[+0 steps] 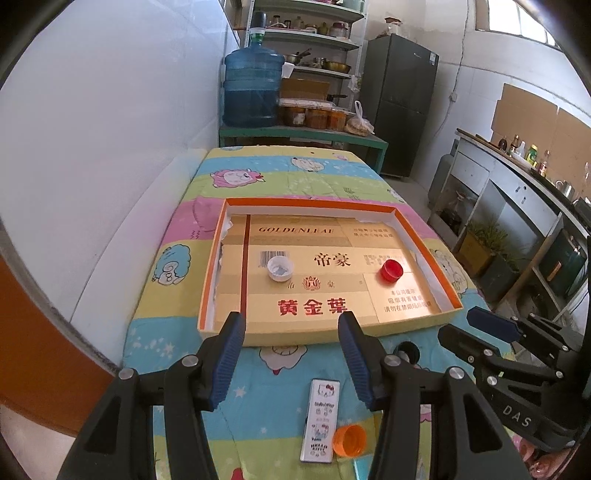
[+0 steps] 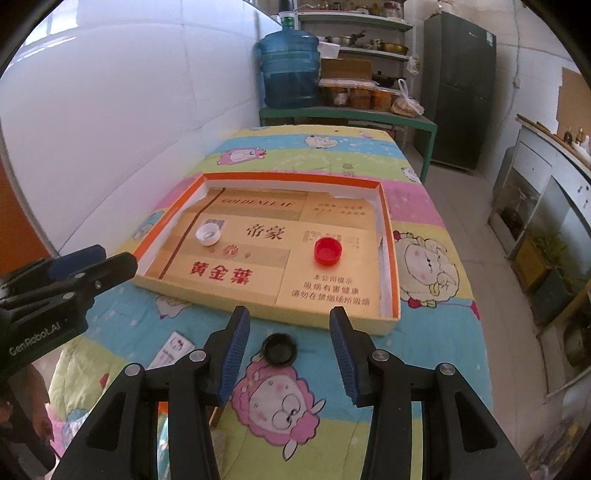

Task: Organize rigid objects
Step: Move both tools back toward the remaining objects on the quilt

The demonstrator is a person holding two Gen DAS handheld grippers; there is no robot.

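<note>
Tray point(image 1: 448, 291): held white cap point(image 1: 280, 268) and red cap point(image 1: 391, 270). Black cap point(image 2: 279, 349), orange cap point(image 1: 349, 440), small case point(image 1: 320, 421) lay on quilt point(image 2: 436, 354). Left gripper point(image 1: 291, 325) and right gripper point(image 2: 290, 319) stood wide, empty.

1. A white wall point(image 1: 110, 155) runs along the left side, and an orange-brown panel point(image 1: 40, 350) shows at the near left edge.
2. The desk point(image 2: 424, 199) is covered with a striped cartoon-sheep cloth.
3. Behind it, a green bench point(image 1: 303, 138) carries a blue water jug point(image 1: 251, 88) and several jars point(image 1: 314, 116).
4. A white shelf rack point(image 1: 314, 37) above holds pots and bottles.
5. A dark fridge point(image 1: 402, 103) stands in the far corner.
6. A long grey counter point(image 1: 517, 177) with bottles lines the right wall, with cardboard point(image 1: 532, 114) leaning behind it.
7. Daylight enters through a high window point(image 1: 517, 22).
8. The floor point(image 2: 476, 206) is pale grey.
</note>
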